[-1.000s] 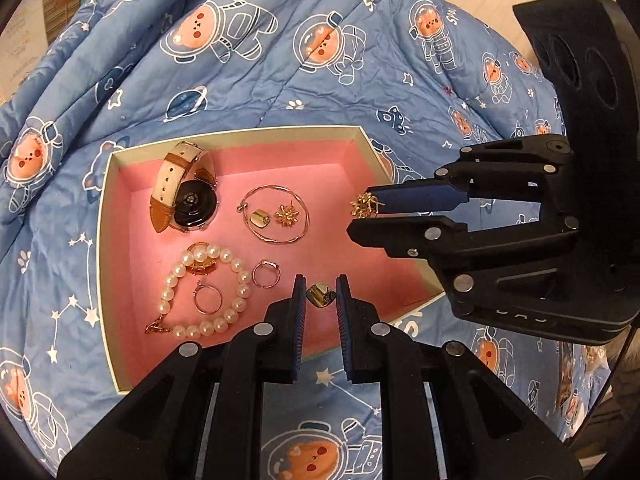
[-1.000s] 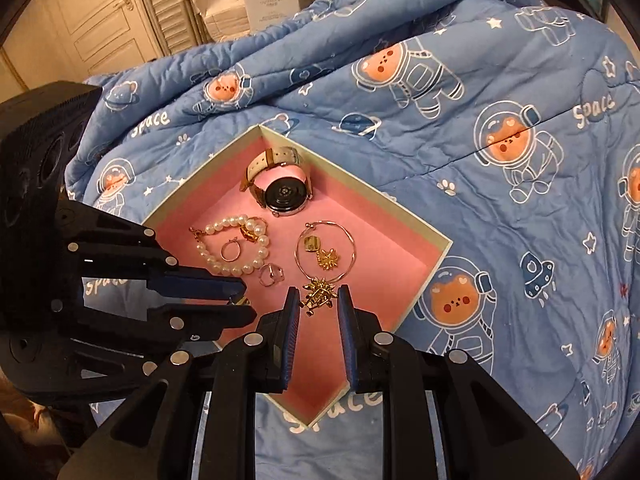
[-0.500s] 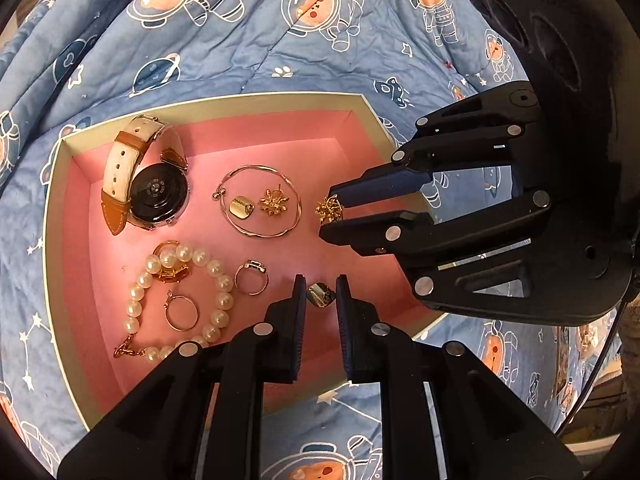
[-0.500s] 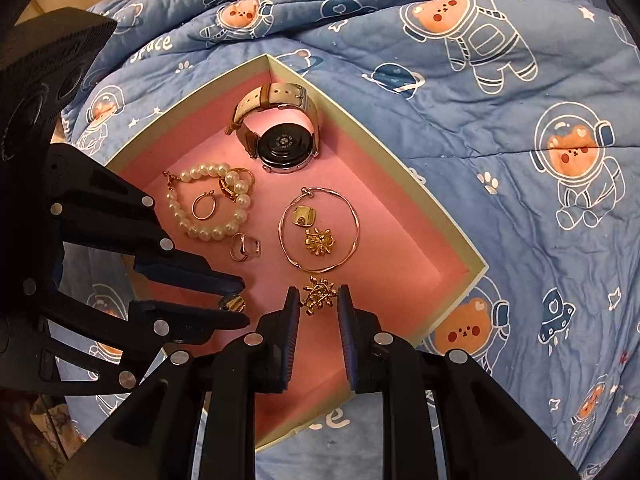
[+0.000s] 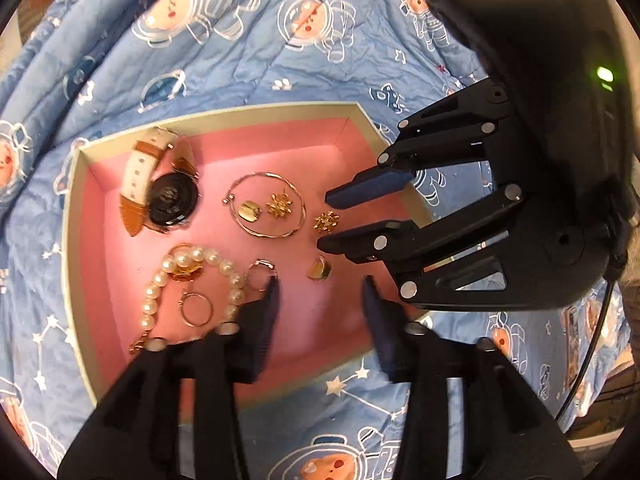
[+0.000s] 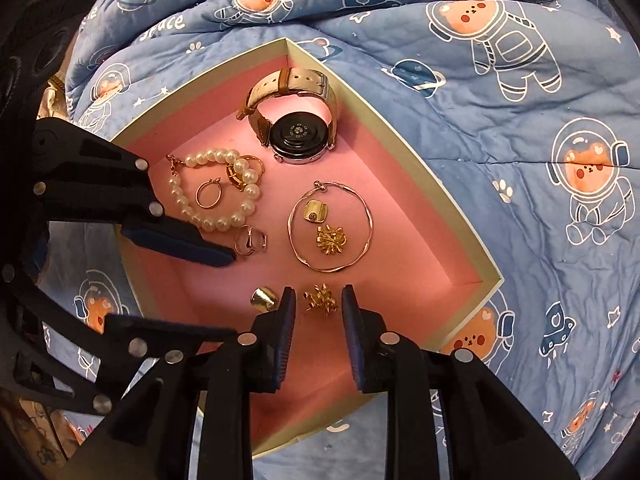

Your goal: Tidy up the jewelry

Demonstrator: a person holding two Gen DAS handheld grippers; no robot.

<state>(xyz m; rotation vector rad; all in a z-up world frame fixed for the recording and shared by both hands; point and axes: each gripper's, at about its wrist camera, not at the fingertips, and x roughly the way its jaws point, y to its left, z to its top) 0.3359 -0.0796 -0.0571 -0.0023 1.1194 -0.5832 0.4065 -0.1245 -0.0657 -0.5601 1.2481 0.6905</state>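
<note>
Jewelry [image 6: 320, 299] in pink-lined box [image 6: 460, 216] on astronaut-print quilt [image 6: 520, 128]

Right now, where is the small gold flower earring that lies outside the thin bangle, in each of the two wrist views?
Left wrist view: flower earring right of centre, on the pink floor between the right gripper's open fingers.
Right wrist view: flower earring low centre, between this gripper's own fingers, untouched.
Shared landmark: the thin bangle, lying right beside it.

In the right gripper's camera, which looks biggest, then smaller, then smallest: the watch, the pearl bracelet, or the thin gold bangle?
1. watch
2. pearl bracelet and thin gold bangle: these two look about alike, so I won't rank them.
</note>
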